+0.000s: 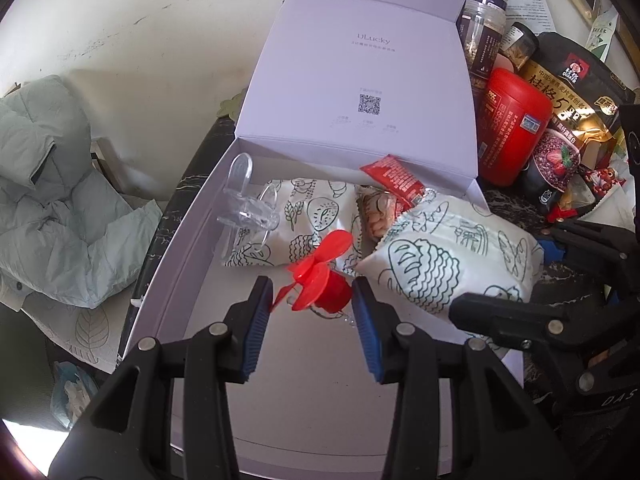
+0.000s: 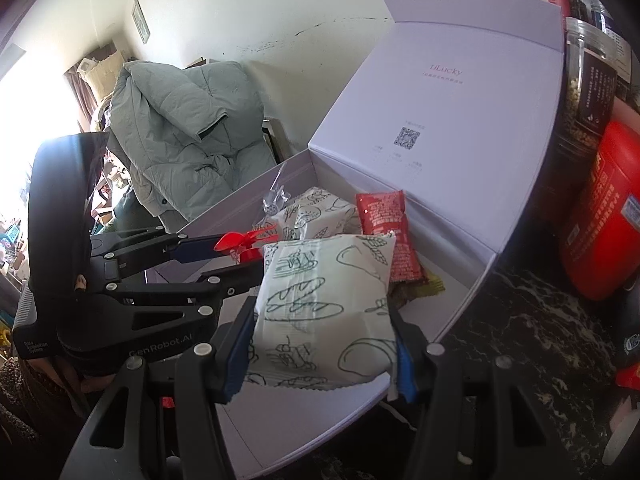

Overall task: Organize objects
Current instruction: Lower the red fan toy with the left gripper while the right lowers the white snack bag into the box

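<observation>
An open white box [image 1: 188,256] [image 2: 452,224] stands on the dark marble table with its lid upright. Inside lie a bread-print packet [image 1: 308,212], a red sachet [image 1: 394,178] [image 2: 384,216], a clear plastic piece [image 1: 248,204] and a packet of nuts [image 1: 376,216]. My left gripper [image 1: 312,308] [image 2: 224,258] hangs over the box floor, shut on a small red fan [image 1: 320,276] [image 2: 240,242] by its base. My right gripper [image 2: 320,358] [image 1: 506,270] is shut on another bread-print packet [image 2: 324,312] [image 1: 452,256], held over the box's right half.
Right of the box stand a red canister [image 1: 512,132] [image 2: 600,208], clear jars [image 1: 482,32] [image 2: 588,80] and a black-and-gold oat bag [image 1: 568,92]. A grey-green padded jacket [image 1: 52,192] [image 2: 180,128] lies on a chair to the left. The marble table [image 2: 520,320] shows front right.
</observation>
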Available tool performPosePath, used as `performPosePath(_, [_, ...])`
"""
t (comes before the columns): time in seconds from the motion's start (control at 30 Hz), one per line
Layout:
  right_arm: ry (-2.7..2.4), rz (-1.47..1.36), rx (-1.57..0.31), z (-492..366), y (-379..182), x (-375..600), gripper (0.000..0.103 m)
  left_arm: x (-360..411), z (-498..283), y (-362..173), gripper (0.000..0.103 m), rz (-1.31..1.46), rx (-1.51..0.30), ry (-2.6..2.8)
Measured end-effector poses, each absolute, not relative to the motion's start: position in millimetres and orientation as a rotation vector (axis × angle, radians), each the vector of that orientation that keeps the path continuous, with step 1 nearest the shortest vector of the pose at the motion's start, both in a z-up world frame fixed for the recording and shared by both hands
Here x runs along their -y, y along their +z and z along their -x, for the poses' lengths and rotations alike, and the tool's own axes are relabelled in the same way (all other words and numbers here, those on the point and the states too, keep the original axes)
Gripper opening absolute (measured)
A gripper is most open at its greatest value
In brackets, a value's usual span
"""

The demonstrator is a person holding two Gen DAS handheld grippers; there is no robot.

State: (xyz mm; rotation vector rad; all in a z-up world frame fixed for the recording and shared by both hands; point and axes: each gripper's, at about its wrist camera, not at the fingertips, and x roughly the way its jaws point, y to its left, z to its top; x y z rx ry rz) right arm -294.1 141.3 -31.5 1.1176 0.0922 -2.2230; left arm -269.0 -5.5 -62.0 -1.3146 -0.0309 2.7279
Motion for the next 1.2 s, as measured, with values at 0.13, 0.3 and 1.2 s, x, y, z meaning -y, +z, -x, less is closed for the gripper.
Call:
performPosePath(0.13, [-2.21,-1.118,-0.11,292.1,-34.1,-135.6,0.06,9.8,269.9,-67.6,0.039,1.336,0.047,2.72])
performPosePath(0.3, [-2.201,-1.121,-0.138,289.3,-35.5,-131.4,0.06,10.0,271.1,-72.7,0.039,1.356,0.043,2.711])
performPosePath(1.2, [-2.112,-1.218,-0.293,282.4,-62.4,-105.9,0.06,13.1,277.4,-95.8,0.04,1.483,-0.103,2.765])
